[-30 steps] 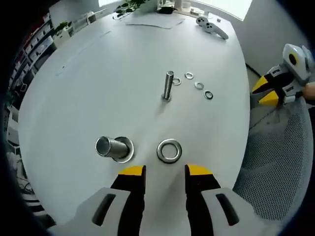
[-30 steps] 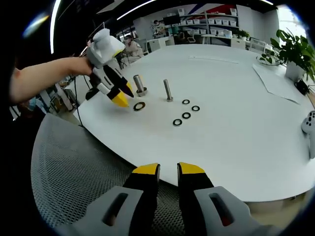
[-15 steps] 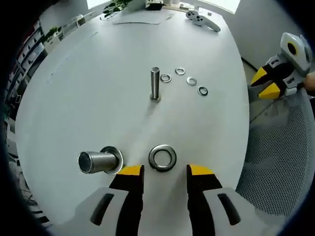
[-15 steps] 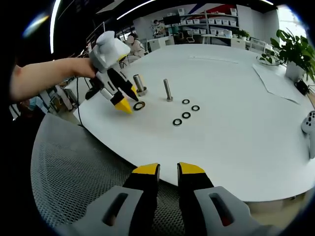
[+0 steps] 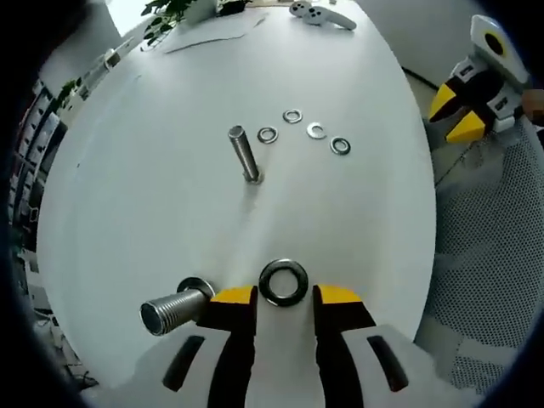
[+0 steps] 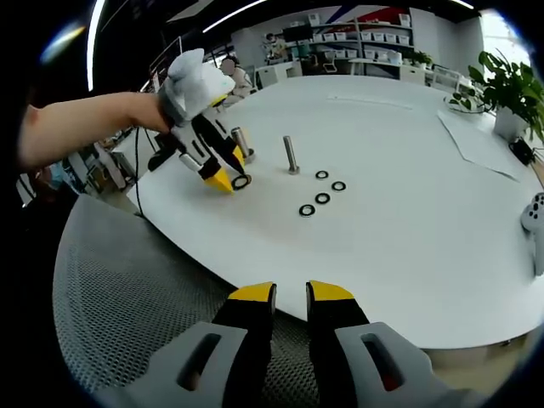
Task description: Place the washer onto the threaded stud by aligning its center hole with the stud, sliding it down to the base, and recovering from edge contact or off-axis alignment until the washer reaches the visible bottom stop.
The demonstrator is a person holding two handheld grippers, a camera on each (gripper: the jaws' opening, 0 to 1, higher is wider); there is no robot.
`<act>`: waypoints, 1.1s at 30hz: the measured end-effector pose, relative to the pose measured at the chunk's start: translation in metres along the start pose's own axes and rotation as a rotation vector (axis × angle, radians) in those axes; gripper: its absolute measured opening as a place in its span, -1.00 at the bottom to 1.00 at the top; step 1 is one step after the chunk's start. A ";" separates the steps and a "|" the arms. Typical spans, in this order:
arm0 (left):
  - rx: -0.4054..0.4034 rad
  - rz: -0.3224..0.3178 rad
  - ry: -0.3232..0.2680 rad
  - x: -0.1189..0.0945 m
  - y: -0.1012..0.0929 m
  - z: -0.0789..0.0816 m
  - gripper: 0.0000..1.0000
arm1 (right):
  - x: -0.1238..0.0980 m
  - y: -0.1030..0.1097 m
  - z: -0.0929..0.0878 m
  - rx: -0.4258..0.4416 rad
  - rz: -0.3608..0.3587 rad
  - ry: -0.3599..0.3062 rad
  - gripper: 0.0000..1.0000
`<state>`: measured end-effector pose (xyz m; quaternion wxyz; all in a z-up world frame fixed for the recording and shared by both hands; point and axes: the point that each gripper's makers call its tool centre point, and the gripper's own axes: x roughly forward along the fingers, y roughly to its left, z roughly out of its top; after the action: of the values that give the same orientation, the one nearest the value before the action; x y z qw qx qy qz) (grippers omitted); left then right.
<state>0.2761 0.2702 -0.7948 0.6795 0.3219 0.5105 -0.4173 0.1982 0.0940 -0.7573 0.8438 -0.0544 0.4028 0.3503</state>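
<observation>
A large steel washer (image 5: 283, 282) lies flat on the white table (image 5: 170, 195), just at the yellow tips of my left gripper (image 5: 285, 299), which is open with the washer's near edge between its fingers. The thick threaded stud (image 5: 172, 308) stands just left of the left finger. In the right gripper view the left gripper (image 6: 229, 170) leans down over the washer (image 6: 241, 181) beside the thick stud (image 6: 240, 143). My right gripper (image 6: 291, 294) hangs over the chair, off the table, its jaws slightly apart with nothing between them.
A thin stud (image 5: 244, 155) stands mid-table with several small washers (image 5: 316, 130) beyond it. A game controller (image 5: 323, 13), papers and a plant (image 6: 510, 85) sit at the far side. A grey mesh chair (image 6: 127, 289) lies under the table's near edge.
My left gripper has moved down and forward, so the large washer now sits at its tips and the thick stud is close beside its left finger. The right gripper has stayed still.
</observation>
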 end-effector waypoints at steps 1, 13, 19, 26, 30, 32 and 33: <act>0.016 -0.003 0.000 0.000 0.000 0.001 -0.50 | 0.000 0.000 0.000 0.000 0.000 0.000 -0.65; 0.101 -0.024 0.039 0.002 -0.003 0.005 -0.58 | 0.000 0.000 0.001 0.004 -0.001 -0.005 -0.65; 0.103 -0.017 0.042 0.002 -0.004 0.005 -0.59 | 0.000 0.000 0.001 0.005 -0.002 -0.008 -0.65; 0.093 -0.001 0.047 0.002 -0.004 0.006 -0.61 | 0.000 0.000 0.001 0.006 -0.002 -0.010 -0.65; 0.122 0.045 0.046 0.001 -0.005 0.006 -0.62 | -0.001 -0.001 0.001 0.007 -0.002 -0.011 -0.65; 0.112 0.062 0.035 0.000 -0.005 0.005 -0.62 | -0.001 -0.001 0.001 0.007 -0.002 -0.012 -0.65; 0.089 0.070 0.023 -0.001 -0.004 0.005 -0.62 | -0.001 -0.001 0.001 0.007 -0.002 -0.012 -0.65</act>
<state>0.2746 0.2645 -0.7927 0.6726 0.3741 0.4878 -0.4119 0.1993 0.0936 -0.7559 0.8469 -0.0498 0.3988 0.3482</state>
